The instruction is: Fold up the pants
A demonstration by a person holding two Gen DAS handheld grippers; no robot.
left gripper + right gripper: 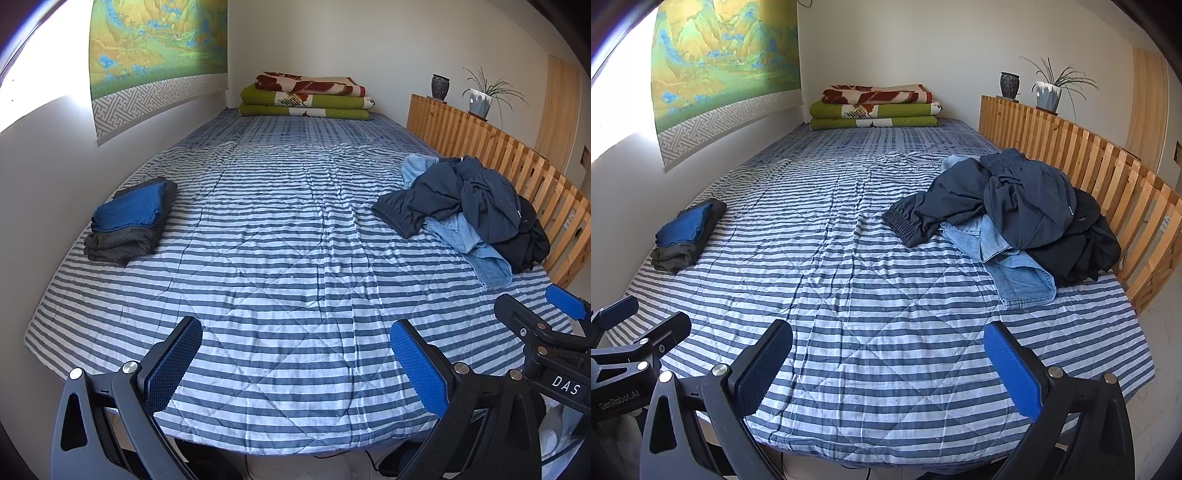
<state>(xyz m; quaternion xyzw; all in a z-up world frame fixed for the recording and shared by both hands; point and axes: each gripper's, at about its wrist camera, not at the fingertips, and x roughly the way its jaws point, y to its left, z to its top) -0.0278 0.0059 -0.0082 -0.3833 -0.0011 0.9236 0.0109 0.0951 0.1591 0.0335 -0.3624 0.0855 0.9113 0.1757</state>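
Observation:
A heap of unfolded pants lies on the right side of the bed: navy pants [465, 195] [1012, 199] on top, light blue jeans [469, 236] [1008, 258] under them, and a black garment [1082, 243] against the slatted rail. On the left side sits a stack of folded garments, blue on top of grey [129, 221] [687, 232]. My left gripper [295, 354] hangs open above the near edge of the bed, holding nothing. My right gripper [888, 354] is likewise open and empty, and it also shows at the lower right of the left wrist view [535, 306].
A striped quilt [280, 258] [849, 288] covers the bed. Folded blankets [306, 96] [875, 107] are stacked at the far end. A wooden slatted rail [517, 158] [1108, 170] runs along the right side, with a vase [1009, 85] and a potted plant [1049, 92] on it. A wall hanging [720, 66] is on the left.

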